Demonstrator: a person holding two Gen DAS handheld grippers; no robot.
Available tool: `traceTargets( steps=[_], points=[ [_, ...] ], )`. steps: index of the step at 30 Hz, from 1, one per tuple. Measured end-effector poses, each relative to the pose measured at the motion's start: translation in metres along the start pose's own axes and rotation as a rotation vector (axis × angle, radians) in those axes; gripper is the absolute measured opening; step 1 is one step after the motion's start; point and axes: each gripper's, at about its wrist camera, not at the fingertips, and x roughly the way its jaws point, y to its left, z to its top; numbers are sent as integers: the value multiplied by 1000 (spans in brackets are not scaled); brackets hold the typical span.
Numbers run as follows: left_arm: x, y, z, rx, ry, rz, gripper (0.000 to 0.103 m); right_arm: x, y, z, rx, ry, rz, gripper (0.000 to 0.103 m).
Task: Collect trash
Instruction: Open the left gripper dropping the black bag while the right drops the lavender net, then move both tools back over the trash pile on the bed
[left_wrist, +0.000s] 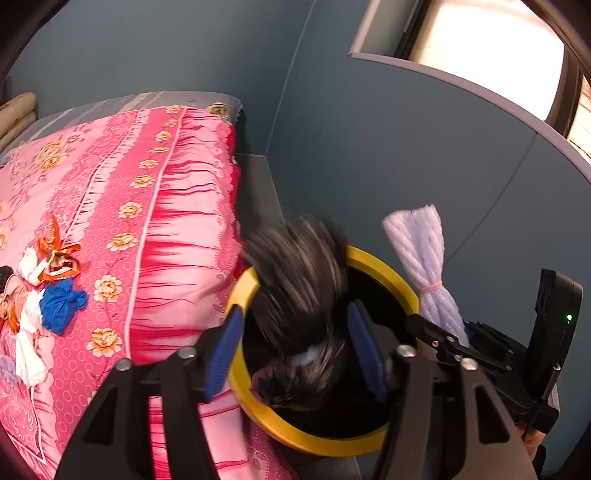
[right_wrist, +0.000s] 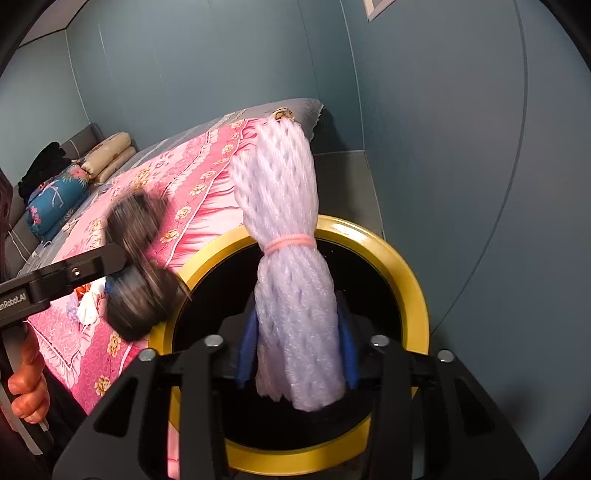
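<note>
A black bin with a yellow rim (left_wrist: 384, 273) (right_wrist: 410, 273) stands beside the bed. My left gripper (left_wrist: 295, 350) is open over the bin's mouth; a dark, blurred, hair-like bundle (left_wrist: 295, 291) hangs loose between its blue pads, touching neither, and also shows in the right wrist view (right_wrist: 136, 266). My right gripper (right_wrist: 299, 350) is shut on a pale lilac foam-net bundle (right_wrist: 284, 221) tied with a pink band, held upright over the bin. That bundle shows in the left wrist view (left_wrist: 424, 258). More trash (left_wrist: 44, 291) lies on the bed: blue, white and orange scraps.
The bed with a pink flowered cover (left_wrist: 129, 192) fills the left side. Blue-grey walls (left_wrist: 369, 147) close in behind and to the right of the bin. Folded bedding and pillows (right_wrist: 74, 173) lie at the bed's far end.
</note>
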Motion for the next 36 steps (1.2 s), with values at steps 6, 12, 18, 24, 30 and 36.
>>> traceTargets(
  steps=[6, 12, 18, 24, 30, 36],
  points=[
    [-14, 16, 2, -20, -40, 35, 76, -5, -2, 6, 14, -18, -15, 54],
    [-38, 42, 6, -54, -102, 103, 87, -15, 11, 14, -9, -74, 7, 61],
    [-62, 77, 8, -108, -145, 181, 90, -24, 40, 26, -74, -140, 55, 68],
    [-86, 115, 3, -163, -173, 247, 92, -20, 83, 33, -131, -154, 132, 71],
    [-105, 156, -3, -228, -188, 310, 92, -6, 137, 38, -189, -140, 223, 71],
    [-123, 204, -12, -303, -209, 380, 92, 16, 185, 43, -244, -101, 287, 71]
  ],
)
